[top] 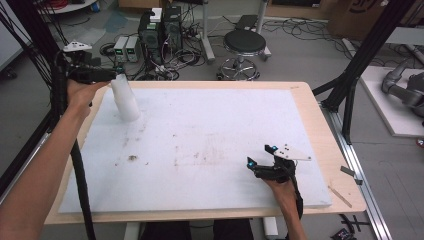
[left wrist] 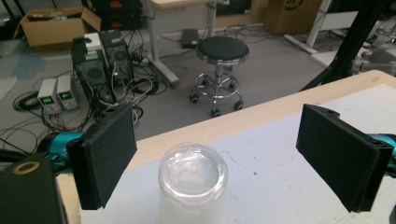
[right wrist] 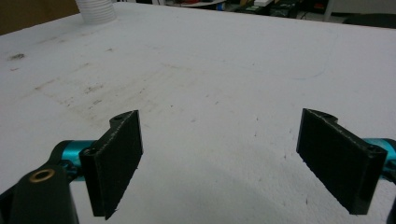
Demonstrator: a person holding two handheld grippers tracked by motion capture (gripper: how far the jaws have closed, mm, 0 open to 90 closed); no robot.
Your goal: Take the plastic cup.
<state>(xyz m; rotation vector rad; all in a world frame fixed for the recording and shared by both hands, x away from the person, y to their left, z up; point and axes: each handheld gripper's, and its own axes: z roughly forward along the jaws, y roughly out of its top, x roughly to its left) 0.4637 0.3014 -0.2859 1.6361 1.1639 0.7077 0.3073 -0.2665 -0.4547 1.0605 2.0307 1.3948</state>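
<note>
On the stained white foam board [top: 210, 145], upturned plastic cup [top: 125, 97], stool [top: 244, 44] beyond

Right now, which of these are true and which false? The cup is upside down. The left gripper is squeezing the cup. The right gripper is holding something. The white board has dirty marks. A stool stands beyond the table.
1. The clear plastic cup stands upside down. True.
2. The left gripper is squeezing it. False: its jaws stand wide, clear of the cup's sides.
3. The right gripper holds something. False: its open jaws have nothing between them.
4. The white board has dirty marks. True.
5. A black stool stands beyond the table. True.
</note>
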